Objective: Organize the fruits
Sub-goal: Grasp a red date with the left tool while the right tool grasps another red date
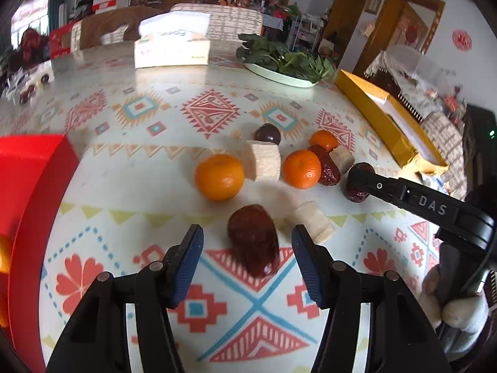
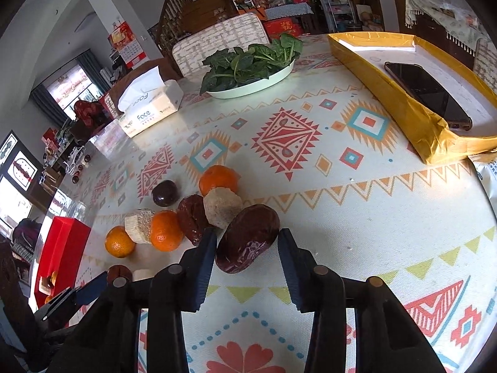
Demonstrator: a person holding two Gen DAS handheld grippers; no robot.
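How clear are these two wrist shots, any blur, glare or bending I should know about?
Left wrist view: the dark red date between the open left gripper fingers is smeared by motion blur, and the red box is soft-edged. Right wrist view: sharper, with window glare on the patterned tablecloth near the tissue box. Both views: fisheye bending and dark corners.

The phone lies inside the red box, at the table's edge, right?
Not quite. The phone lies inside the yellow box, not the red one; the right wrist view shows it. The red box stands on the other side of the table, beyond the fruits.
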